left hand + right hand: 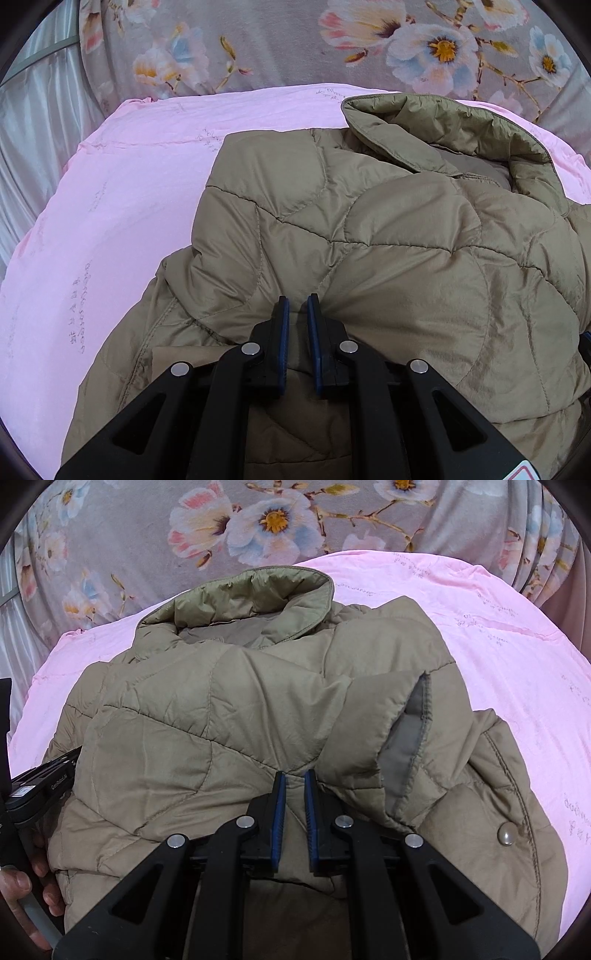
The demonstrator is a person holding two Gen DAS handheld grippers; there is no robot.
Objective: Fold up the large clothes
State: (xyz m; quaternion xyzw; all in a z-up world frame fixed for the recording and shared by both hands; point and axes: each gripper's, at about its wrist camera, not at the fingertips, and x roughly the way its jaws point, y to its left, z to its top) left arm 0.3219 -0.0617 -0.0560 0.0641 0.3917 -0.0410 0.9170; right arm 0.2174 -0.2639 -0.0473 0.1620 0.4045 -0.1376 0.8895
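Observation:
An olive quilted puffer jacket (369,236) lies on a pink sheet, collar (424,125) at the far side. My left gripper (297,301) is shut on a fold of the jacket's near edge, fabric pinched between its blue pads. In the right wrist view the same jacket (207,716) shows with a sleeve cuff (410,738) folded over its front and a metal snap (506,833) at the right. My right gripper (294,775) is shut on a fold of the jacket's near edge too. The left gripper's body (40,786) shows at the left edge.
The pink sheet (122,206) covers the bed around the jacket, also in the right wrist view (517,657). A grey floral bedcover (295,44) lies behind. A pale curtain (29,140) hangs at the left. A hand (26,882) holds the left gripper.

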